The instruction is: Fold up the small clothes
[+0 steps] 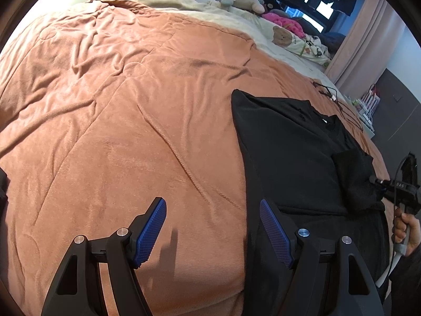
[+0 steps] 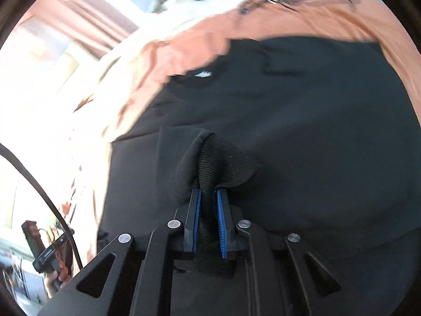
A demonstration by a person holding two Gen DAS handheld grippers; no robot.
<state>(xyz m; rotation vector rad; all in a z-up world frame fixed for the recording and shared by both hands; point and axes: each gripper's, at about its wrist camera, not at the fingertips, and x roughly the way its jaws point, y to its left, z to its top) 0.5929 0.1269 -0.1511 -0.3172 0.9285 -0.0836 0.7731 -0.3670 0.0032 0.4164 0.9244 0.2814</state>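
A black sweater (image 1: 289,152) lies spread on the orange blanket (image 1: 118,105), its neck with a white label (image 2: 204,73) toward the far side. My left gripper (image 1: 211,205) hangs open above the blanket at the sweater's left edge, its blue pads (image 1: 152,231) holding nothing. In the right wrist view my right gripper (image 2: 208,192) is shut on the ribbed cuff (image 2: 210,152) of a sleeve. The cuff bunches up between the blue pads, lifted over the sweater's body (image 2: 302,105). From the left wrist view, the folded-in sleeve (image 1: 355,173) runs to the right gripper at the frame's right edge.
Stuffed toys (image 1: 242,0) and a bear-print pillow (image 1: 284,36) lie at the head of the bed. A thin black cable (image 1: 339,102) crosses the blanket beyond the sweater. A hand (image 1: 402,226) grips the right tool's handle. Curtains and a window stand behind.
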